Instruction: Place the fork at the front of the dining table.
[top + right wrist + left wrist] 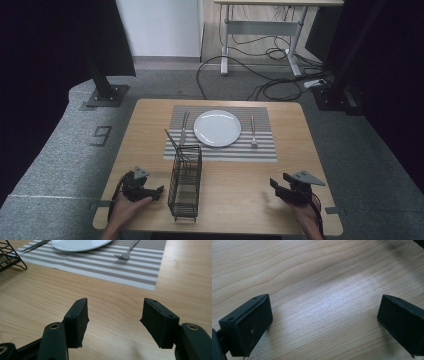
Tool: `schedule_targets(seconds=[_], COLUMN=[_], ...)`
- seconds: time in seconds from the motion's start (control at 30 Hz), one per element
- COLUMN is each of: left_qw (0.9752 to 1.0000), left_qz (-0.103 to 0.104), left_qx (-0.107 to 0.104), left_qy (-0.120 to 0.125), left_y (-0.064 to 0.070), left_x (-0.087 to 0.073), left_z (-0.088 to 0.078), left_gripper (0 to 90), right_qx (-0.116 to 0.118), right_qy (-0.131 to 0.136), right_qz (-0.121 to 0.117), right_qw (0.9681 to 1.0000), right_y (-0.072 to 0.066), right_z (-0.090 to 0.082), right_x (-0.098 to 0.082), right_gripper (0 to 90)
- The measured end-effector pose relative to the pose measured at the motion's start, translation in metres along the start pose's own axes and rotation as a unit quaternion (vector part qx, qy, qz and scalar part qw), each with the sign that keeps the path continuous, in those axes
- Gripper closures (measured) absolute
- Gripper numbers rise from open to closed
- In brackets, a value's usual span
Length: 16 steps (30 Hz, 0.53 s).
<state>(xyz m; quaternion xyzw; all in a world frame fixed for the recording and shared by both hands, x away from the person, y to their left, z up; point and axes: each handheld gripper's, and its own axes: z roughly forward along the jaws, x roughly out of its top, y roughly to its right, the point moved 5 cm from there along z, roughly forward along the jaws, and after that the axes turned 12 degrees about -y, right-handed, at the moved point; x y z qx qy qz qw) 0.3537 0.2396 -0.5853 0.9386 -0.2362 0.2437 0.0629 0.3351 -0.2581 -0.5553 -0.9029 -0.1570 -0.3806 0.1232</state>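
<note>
The high view looks down over the table (235, 185); both tool cameras skim its wood closely.

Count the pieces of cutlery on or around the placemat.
3. A knife lies on the placemat left of the plate, a fork right of it, and one thin utensil leans out of the wire basket; more may be hidden inside.

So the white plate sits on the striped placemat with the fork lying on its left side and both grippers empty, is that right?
Not quite. In the high view the fork lies to the right of the white plate, not the left. The rest holds: the plate sits on the striped placemat, and the left gripper and right gripper are both empty.
</note>
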Motion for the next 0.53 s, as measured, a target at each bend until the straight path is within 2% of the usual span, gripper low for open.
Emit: schedule_targets(seconds=[0.2, 0.53], left_qw=[1.0, 1.0], left_qz=[0.001, 0.001], left_qx=[0.0, 0.0], left_qy=[0.0, 0.0], left_y=[-0.0001, 0.0], left_x=[0.0002, 0.0002], left_z=[0.0001, 0.0001], left_gripper=[0.0, 0.0], right_qx=[-0.006, -0.012], right_qy=[0.0, -0.013], right_qz=[0.017, 0.007], right_qw=[0.9998, 0.9998], right_y=[0.0106, 0.0115], right_z=[-0.005, 0.003], right_x=[-0.0058, -0.0068], right_gripper=[37.2, 36.5])
